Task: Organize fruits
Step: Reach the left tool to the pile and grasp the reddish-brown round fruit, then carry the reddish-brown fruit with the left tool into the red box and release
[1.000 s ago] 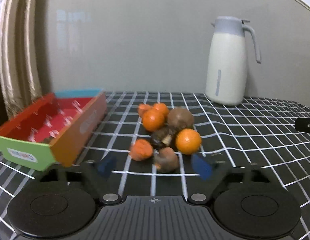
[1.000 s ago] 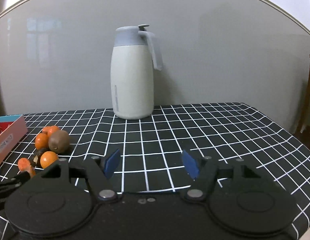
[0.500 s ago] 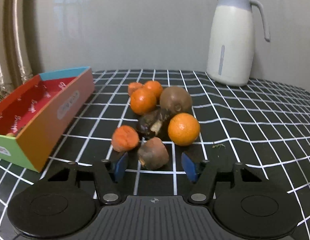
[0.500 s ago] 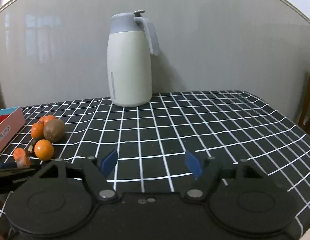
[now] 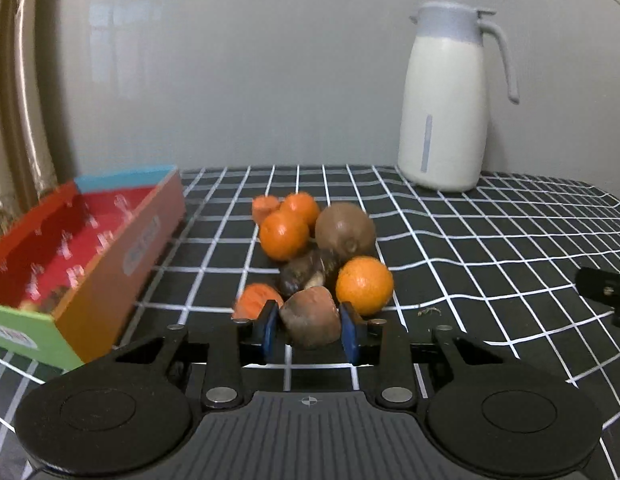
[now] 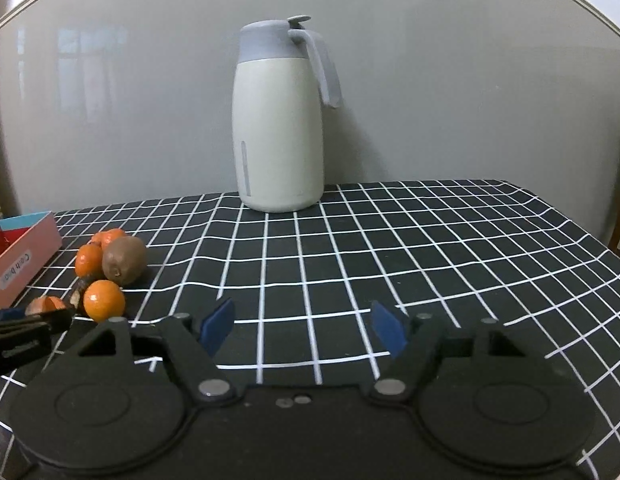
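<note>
In the left wrist view, the left gripper (image 5: 308,330) has just closed on a brown, bruised fruit (image 5: 311,316) at the near side of the fruit pile (image 5: 324,248), beside the coloured box (image 5: 89,256). The right wrist view shows the right gripper (image 6: 303,326) spread apart over bare checked tablecloth (image 6: 430,248), nothing between its pads, the thermos jug (image 6: 281,136) against the wall.

Right gripper (image 6: 301,326): jaws apart, nothing between. Jug (image 6: 279,128) stands beyond it; kiwi (image 6: 123,260) and oranges (image 6: 103,300) lie left of jug.

Bare cloth (image 6: 390,264) right of fruit cluster (image 6: 109,268)
</note>
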Motion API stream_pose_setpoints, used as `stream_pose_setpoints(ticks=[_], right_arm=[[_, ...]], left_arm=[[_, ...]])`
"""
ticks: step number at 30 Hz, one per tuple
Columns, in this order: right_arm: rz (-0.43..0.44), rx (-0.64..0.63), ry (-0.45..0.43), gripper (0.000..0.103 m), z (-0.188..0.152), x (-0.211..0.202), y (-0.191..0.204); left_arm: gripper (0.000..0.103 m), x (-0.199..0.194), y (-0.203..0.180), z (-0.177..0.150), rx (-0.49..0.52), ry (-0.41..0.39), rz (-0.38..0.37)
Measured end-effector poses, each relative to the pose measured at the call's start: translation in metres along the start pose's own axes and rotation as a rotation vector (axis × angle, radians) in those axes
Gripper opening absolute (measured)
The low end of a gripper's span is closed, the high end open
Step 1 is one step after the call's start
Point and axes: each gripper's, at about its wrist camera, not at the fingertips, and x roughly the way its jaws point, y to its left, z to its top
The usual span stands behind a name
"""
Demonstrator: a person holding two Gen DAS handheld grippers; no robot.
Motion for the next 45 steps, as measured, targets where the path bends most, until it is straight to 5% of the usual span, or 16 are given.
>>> stream_pose_setpoints(ticks=[11, 16, 30, 45], right_arm=[[0.021, -0.015, -0.018, 0.075, 0.000, 0.000, 0.028], [0.020, -0.018, -0.015, 0.075, 0.000, 0.002, 0.038], [0.055, -0.090, -0.014, 0.075, 0.000, 0.009, 0.081], [0.134, -0.176, -0.026, 0.075, 0.001, 0.008, 0.107]], left_arm=[[0.033, -0.032, 0.036, 0.005, 0.055, -0.061, -0.003], [0.033, -0.037, 0.070, 0.007, 0.047, -0.088, 0.052], [0.033, -0.026, 0.165, 0.008, -0.019, -0.087, 0.137], [0.033, 0.006, 0.196, 0.007, -0.040, -0.072, 0.176]])
